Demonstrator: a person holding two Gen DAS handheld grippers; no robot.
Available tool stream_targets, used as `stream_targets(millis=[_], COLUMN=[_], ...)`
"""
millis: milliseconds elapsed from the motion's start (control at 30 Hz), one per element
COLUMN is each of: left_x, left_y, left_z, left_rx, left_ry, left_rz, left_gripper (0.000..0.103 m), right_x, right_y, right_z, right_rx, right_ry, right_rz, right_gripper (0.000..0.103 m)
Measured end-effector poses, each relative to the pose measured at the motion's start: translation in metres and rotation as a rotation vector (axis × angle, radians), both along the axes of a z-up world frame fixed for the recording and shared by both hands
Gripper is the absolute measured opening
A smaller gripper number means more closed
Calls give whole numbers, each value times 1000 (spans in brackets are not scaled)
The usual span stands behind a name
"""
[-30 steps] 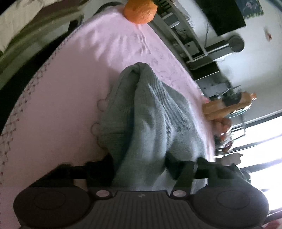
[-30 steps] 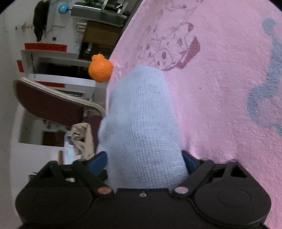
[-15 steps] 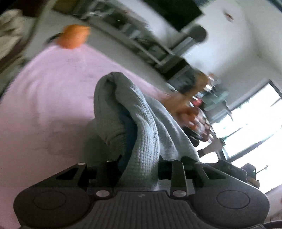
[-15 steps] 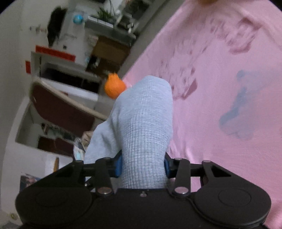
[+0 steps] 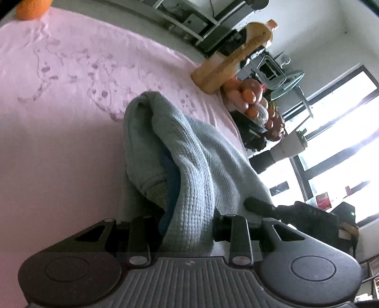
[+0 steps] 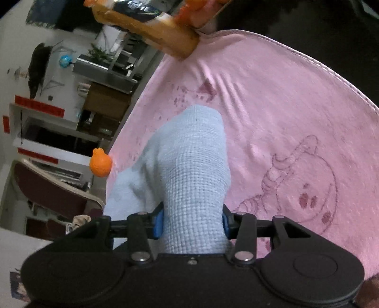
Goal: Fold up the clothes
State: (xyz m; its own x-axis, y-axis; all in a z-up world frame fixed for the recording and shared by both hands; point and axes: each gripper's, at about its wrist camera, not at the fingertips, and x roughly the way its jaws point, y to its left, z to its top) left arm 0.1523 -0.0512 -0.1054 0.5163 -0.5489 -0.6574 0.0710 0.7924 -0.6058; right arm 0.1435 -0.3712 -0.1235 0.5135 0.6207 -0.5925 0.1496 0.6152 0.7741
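A pale blue-grey knit garment (image 5: 189, 165) hangs bunched over a pink printed cloth (image 5: 59, 106) that covers the table. My left gripper (image 5: 187, 227) is shut on one end of it, and the fabric drapes away to the right. In the right wrist view the same knit garment (image 6: 189, 170) rises in a thick fold out of my right gripper (image 6: 191, 225), which is shut on it. The fingertips of both grippers are buried in the fabric. The pink cloth (image 6: 284, 118) lies below, with a drawn cartoon figure on it.
An orange toy (image 6: 100, 163) sits at the cloth's far edge, also the orange toy (image 5: 33, 9). A wooden block (image 5: 227, 66) and a pile of fruit (image 5: 255, 104) stand at another edge, the block (image 6: 151, 26) near the right gripper's view top. Shelves, a chair and windows surround the table.
Both grippers have swung and lifted with the garment held throughout. The wooden block and fruit have come into view, and the orange toy has slid toward the frame edge.
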Motion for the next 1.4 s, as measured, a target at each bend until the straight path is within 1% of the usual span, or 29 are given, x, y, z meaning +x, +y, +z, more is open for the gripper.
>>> stream_targets(millis=[33, 67, 100, 133, 167, 200, 233, 267, 300, 333, 400, 533, 600, 633, 667, 700, 733, 767, 800, 867, 933, 1100, 1200, 1267, 1333, 1400], left_x=[1, 2, 2, 3, 2, 1, 0, -2, -5, -5, -4, 0, -3, -4, -6, -8, -10, -12, -13, -15, -16, -15, -15, -10, -2, 12], left_y=[3, 5, 8, 11, 15, 21, 26, 31, 35, 36, 38, 36, 32, 30, 28, 25, 22, 20, 17, 9, 3, -8, -13, -25, -43, -70], left_z=[-1, -1, -2, -4, -9, -16, -22, -30, -35, -38, -42, -53, -54, -54, -53, -53, -51, -50, -48, -40, -32, -8, 13, 27, 40, 48], left_rx=[19, 38, 58, 78, 100, 108, 96, 60, 22, -4, -57, -211, -222, -223, -218, -207, -186, -177, -168, -126, -92, -101, -114, -126, -128, -124], left_ry=[0, 0, 0, 7, 30, 53, 71, 84, 93, 83, 73, 98, 85, 82, 81, 81, 82, 86, 89, 76, 65, 26, -14, -46, -79, -114], left_rz=[8, 16, 24, 37, 62, 80, 87, 91, 91, 86, 64, 40, 33, 34, 35, 37, 41, 49, 55, 56, 52, 29, 9, -8, -30, -51], left_gripper=[36, 45, 58, 62, 71, 77, 81, 86, 88, 90, 89, 89, 88, 84, 80, 63, 49, 46, 39, 38, 37, 35, 35, 35, 35, 35], right_x=[0, 1, 2, 2, 2, 1, 1, -1, -2, -3, -5, -8, -6, -5, -4, -2, -1, 0, 1, -1, -5, -9, -8, -8, -3, 2], right_y=[4, 6, 6, 6, 7, 7, 7, 5, 2, 0, -5, -13, -10, -7, -4, -1, 2, 5, 8, 10, 8, -4, -13, -24, -42, -59], right_z=[2, 4, 3, 1, 0, -2, -3, -4, -5, -6, -8, -8, -11, -13, -16, -18, -21, -23, -24, -18, -14, -3, 12, 23, 36, 50], right_rx=[-15, -27, -30, -32, -32, -33, -32, -28, -24, -20, -6, 56, 46, 33, 20, 8, -5, -18, -30, -45, -18, 155, 193, 215, 215, 214], right_ry=[-10, -16, -13, -8, 1, 10, 18, 23, 28, 33, 37, 21, 25, 29, 34, 38, 43, 47, 48, 31, 24, -1, -30, -55, -90, -124], right_rz=[6, 10, 6, 2, 0, -2, -4, -7, -11, -14, -30, -67, -68, -66, -64, -61, -59, -57, -54, -50, -69, -94, -94, -99, -107, -115], right_gripper=[44, 44, 46, 50, 52, 56, 60, 62, 67, 72, 77, 81, 81, 78, 72, 60, 54, 53, 49, 46, 44, 43, 43, 43, 43, 43])
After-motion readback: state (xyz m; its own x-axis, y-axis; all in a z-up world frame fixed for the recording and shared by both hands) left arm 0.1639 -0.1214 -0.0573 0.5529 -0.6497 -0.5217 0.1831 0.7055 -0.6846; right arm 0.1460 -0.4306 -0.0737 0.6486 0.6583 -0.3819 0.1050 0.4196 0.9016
